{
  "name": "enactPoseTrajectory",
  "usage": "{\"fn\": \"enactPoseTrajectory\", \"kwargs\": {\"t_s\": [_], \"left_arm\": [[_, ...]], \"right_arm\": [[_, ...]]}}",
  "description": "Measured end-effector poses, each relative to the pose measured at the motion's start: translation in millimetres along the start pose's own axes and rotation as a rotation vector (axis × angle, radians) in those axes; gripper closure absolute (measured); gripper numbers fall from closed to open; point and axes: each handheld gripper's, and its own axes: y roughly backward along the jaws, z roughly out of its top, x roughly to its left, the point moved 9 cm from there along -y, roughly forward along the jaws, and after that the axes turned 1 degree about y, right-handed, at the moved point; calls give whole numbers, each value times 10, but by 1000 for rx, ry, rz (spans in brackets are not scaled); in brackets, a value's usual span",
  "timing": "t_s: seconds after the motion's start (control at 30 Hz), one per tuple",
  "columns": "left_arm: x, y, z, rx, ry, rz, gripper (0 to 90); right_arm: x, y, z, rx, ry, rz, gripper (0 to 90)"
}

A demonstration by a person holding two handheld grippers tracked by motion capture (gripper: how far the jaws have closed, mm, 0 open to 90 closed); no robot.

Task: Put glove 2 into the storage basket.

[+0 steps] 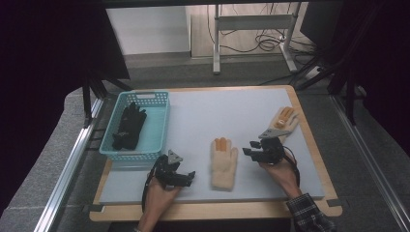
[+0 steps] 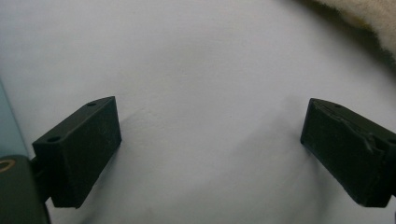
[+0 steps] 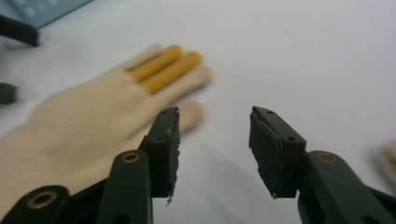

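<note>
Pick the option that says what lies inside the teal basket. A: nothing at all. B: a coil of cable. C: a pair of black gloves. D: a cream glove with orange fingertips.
C: in the high view, dark black gloves lie inside the teal basket, while both cream gloves lie outside it on the grey mat.

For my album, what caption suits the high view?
Two hand-held grippers, left and right, flank a cream glove beside a teal basket.

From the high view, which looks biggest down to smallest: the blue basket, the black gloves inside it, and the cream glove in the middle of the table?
1. Blue basket.
2. Black gloves and cream glove: they look about alike, so no ranking between them.
</note>
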Motion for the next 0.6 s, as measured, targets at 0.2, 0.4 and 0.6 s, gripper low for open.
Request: {"fn": "enactPoseTrajectory", "kwargs": {"t_s": [0.2, 0.4, 0.6], "left_arm": [[0, 0, 0, 0, 0, 0, 52], [0, -1, 1, 0, 0, 0, 52], [0, -1, 0, 0, 0, -1, 52]], "right_arm": [[-513, 101, -13, -11, -49, -90, 457], [-1058, 269, 0, -18, -92, -219, 453], [-1451, 231, -46, 13, -93, -310, 495]]}}
